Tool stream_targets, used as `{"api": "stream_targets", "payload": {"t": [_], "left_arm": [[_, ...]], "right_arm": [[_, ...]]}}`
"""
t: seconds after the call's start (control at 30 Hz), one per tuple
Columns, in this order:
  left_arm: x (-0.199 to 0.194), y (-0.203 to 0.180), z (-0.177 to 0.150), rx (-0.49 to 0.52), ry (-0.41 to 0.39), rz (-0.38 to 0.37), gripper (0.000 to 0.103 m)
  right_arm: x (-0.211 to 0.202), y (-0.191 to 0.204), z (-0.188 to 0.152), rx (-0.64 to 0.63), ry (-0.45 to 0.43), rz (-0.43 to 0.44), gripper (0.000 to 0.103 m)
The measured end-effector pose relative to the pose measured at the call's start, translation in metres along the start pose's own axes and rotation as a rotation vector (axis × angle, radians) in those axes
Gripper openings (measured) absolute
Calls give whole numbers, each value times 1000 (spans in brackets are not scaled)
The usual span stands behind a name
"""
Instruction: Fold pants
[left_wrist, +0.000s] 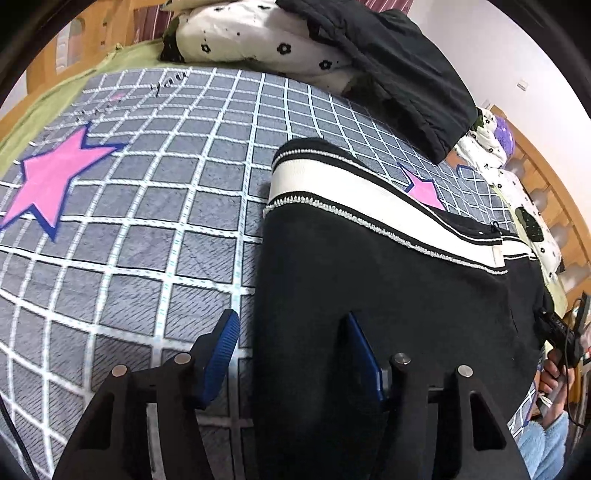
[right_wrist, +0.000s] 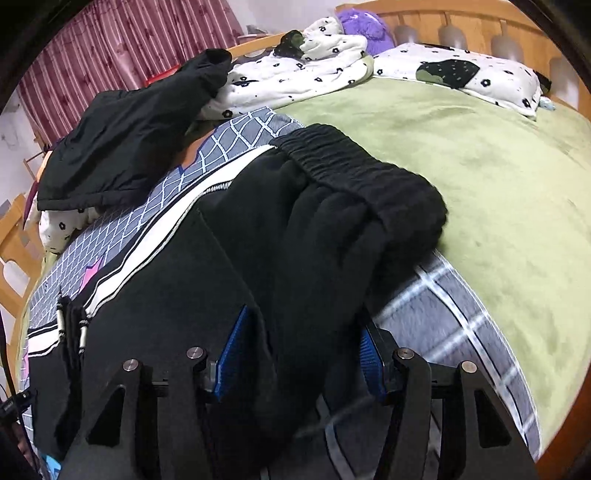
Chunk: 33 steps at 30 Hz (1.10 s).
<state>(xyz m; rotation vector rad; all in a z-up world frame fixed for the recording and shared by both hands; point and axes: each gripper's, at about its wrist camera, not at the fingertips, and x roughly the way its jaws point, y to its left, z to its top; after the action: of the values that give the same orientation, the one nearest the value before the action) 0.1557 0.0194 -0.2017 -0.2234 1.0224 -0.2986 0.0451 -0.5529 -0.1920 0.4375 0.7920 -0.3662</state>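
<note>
Both blue-padded grippers, left (left_wrist: 291, 354) and right (right_wrist: 303, 350), gape wide over black white-striped fleece pants (left_wrist: 369, 266), gripping nothing, near a crumpled black jacket (left_wrist: 399, 62).

Matt black fleecy pants (right_wrist: 303, 236) (ribbed waistband) lie on a fuzzy grid-patterned blanket (left_wrist: 140, 236) beside ridged blue fingers (left_wrist: 221, 354).

Left of the pants (left_wrist: 369, 288), the grid blanket (left_wrist: 129, 221) lies bare; a black jacket (left_wrist: 399, 74) and floral quilt (left_wrist: 240, 37) block the far side.
</note>
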Motion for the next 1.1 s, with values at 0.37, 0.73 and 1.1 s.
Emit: {"api": "stream_targets", "payload": {"t": [0.37, 0.73, 1.1], "left_arm": [[-7, -23, 12, 32, -34, -1, 10], [-91, -40, 66, -5, -215, -146, 9], [-179, 89, 63, -41, -310, 104, 10]], "right_arm": [[-3, 10, 21, 5, -89, 20, 17], [-112, 139, 68, -192, -358, 49, 13], [-134, 252, 33, -283, -379, 331, 13]]}}
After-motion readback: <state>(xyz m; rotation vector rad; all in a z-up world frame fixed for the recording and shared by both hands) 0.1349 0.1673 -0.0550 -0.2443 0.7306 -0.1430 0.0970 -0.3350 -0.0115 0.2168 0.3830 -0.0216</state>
